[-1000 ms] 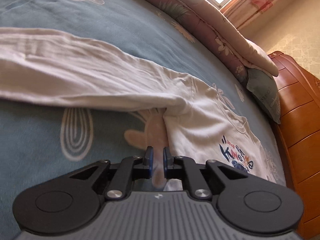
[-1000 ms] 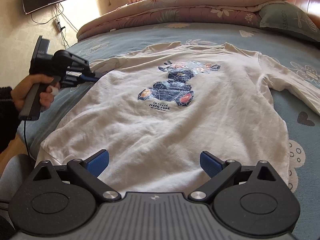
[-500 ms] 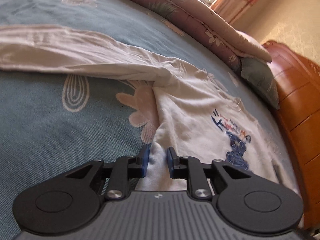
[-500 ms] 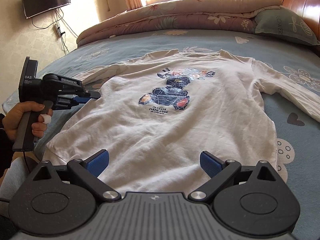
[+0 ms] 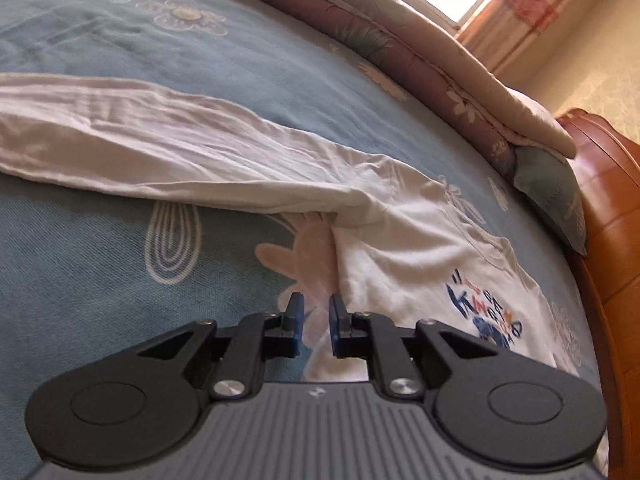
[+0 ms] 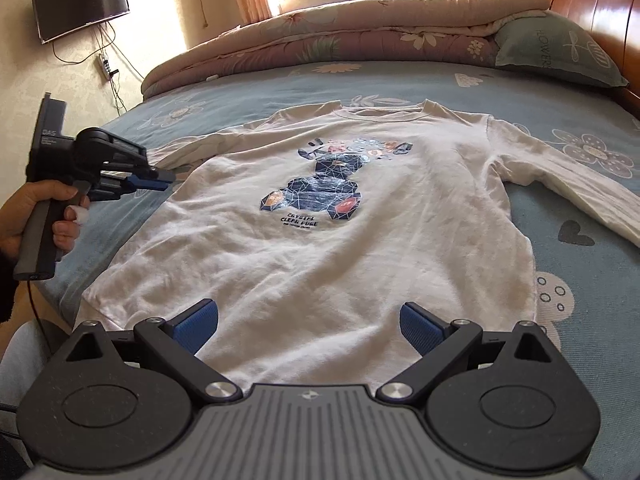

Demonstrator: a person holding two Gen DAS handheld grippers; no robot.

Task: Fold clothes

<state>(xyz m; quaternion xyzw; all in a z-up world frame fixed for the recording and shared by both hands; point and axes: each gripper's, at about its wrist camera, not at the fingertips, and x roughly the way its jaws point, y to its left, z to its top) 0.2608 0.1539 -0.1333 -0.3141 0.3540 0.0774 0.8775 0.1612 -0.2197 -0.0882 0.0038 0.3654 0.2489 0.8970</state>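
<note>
A white long-sleeved shirt with a dark bear print lies face up and spread flat on the blue bed. My left gripper, held by a hand, hovers at the shirt's left armpit. In the left wrist view the left gripper has a narrow gap between its blue pads and the jaws are closing. The shirt's side edge runs just under the right pad and is not pinched. The left sleeve stretches away to the left. My right gripper stands wide open over the hem, holding nothing.
A rolled floral quilt lies along the far side of the bed, with a green pillow against the wooden headboard. The right sleeve trails toward the bed's right side. A wall TV hangs at the far left.
The left gripper slid back along the shirt's side edge, then returned toward the armpit. Its pads, pinched on cloth a second ago, now stand slightly apart. The right gripper has stayed put.
</note>
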